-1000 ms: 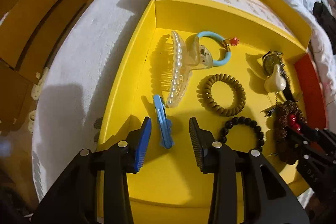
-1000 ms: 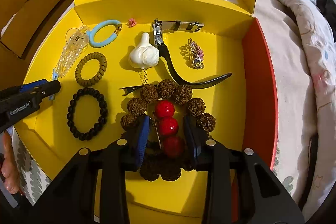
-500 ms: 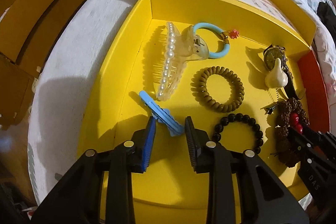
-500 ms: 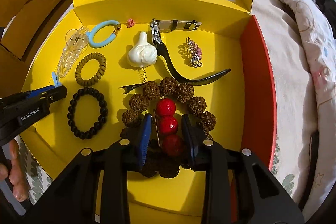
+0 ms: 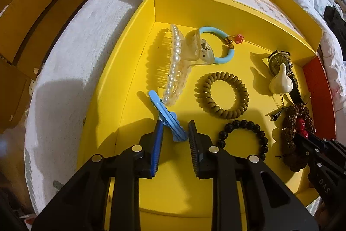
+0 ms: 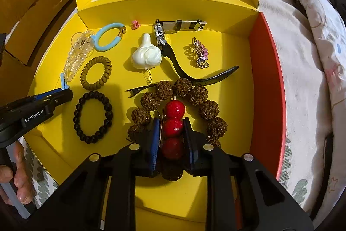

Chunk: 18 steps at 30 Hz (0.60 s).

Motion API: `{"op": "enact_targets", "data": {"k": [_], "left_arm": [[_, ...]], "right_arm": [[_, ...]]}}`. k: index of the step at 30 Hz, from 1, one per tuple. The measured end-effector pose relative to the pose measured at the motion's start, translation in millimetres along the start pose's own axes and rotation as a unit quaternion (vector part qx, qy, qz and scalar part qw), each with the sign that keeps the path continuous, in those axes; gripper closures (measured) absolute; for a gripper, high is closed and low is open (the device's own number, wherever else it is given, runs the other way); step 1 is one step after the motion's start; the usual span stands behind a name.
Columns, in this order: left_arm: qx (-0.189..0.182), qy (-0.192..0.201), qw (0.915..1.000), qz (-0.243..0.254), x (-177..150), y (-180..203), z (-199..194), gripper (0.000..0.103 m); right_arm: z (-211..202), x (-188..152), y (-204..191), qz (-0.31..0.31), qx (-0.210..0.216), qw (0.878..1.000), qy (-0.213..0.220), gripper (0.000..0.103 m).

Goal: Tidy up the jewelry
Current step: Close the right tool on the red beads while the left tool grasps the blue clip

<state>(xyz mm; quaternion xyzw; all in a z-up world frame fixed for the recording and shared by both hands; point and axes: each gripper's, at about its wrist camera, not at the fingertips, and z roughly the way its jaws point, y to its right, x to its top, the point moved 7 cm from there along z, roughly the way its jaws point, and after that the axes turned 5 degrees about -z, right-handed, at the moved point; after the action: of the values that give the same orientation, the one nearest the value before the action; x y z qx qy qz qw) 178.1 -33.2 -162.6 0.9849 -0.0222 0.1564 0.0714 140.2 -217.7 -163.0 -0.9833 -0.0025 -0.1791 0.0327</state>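
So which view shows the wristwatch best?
The right wrist view: the wristwatch shows both straps, buckle and case edge. In the left wrist view, only its dial and a bit of strap show, partly hidden behind the white garlic-shaped clip.

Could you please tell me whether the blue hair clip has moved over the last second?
Yes. The blue hair clip has swung: its far end now tilts left, nearly meeting the pearl claw clip, between the left gripper fingers.

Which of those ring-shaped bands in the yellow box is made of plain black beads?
The black bracelet, nearest the left gripper. The coil tie is olive, the hoop light blue.
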Motion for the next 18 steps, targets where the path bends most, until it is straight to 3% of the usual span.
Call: {"op": "enact_targets", "data": {"k": [6, 8, 18], "left_arm": [[-0.013, -0.003, 0.9999, -0.001, -0.5, -0.7, -1.8, 0.081], [-0.014, -0.001, 0.9999, 0.000, -1.3, -1.1, -3.9, 0.087], [-0.026, 0.013, 0.9996, -0.002, 0.8, 0.2, -18.4, 0.087]], "right_arm": [[-6.6, 0.7, 0.1, 0.003, 0.007, 1.000, 0.007, 0.081], [-11.1, 2.0, 1.5, 0.005, 0.012, 1.000, 0.010, 0.081], [-37.0, 8.2, 6.0, 0.018, 0.032, 0.999, 0.036, 0.081]]}}
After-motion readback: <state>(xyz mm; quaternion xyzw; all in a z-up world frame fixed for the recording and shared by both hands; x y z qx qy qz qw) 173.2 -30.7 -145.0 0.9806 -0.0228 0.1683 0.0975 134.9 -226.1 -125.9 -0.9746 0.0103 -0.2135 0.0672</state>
